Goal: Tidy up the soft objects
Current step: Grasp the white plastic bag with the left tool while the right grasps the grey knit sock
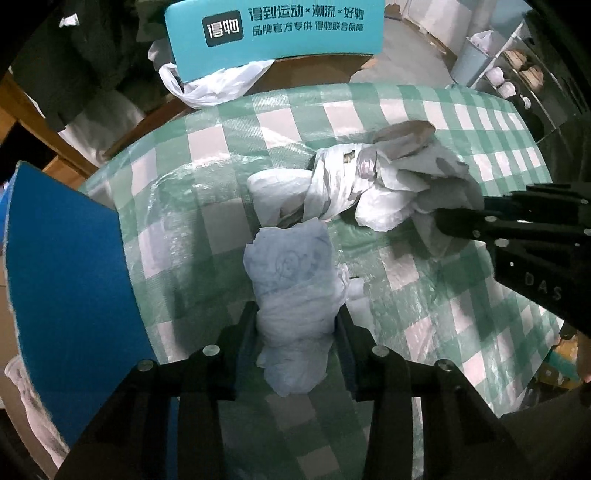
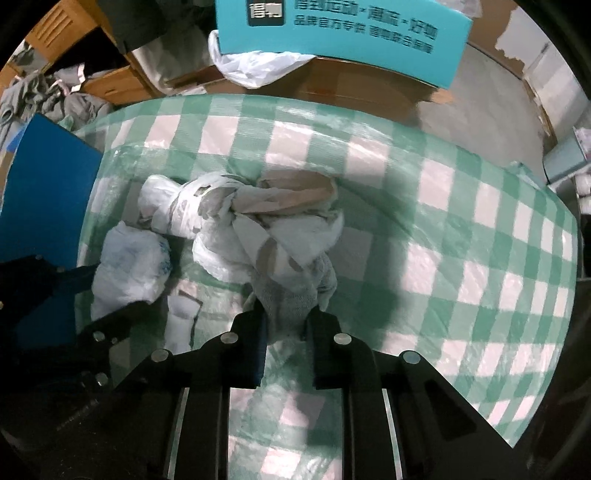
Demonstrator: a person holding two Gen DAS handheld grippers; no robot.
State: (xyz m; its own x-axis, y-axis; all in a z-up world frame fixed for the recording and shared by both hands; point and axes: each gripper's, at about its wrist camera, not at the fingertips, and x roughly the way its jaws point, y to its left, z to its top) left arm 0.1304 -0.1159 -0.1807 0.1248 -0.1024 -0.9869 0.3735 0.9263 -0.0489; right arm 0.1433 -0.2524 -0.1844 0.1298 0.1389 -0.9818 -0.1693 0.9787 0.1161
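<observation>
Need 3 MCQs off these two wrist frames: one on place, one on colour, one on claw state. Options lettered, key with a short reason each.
1. Where is the blue board relative to the checked tablecloth?
A. at its left edge
B. at its right edge
C. lying in its centre

2. What colours are the tablecloth's checks?
A. red and white
B. green and white
C. black and yellow

3. What is the left claw doing?
A. hanging open above the cloth
B. shut on a pale blue-white bundle
C. gripping the teal box

Key: 1 A, the board stands at the left in both views. 2 B, green and white squares cover the surface. 3 B, the bundle sits pinched between its fingers, while the right claw is shut on a grey cloth.
</observation>
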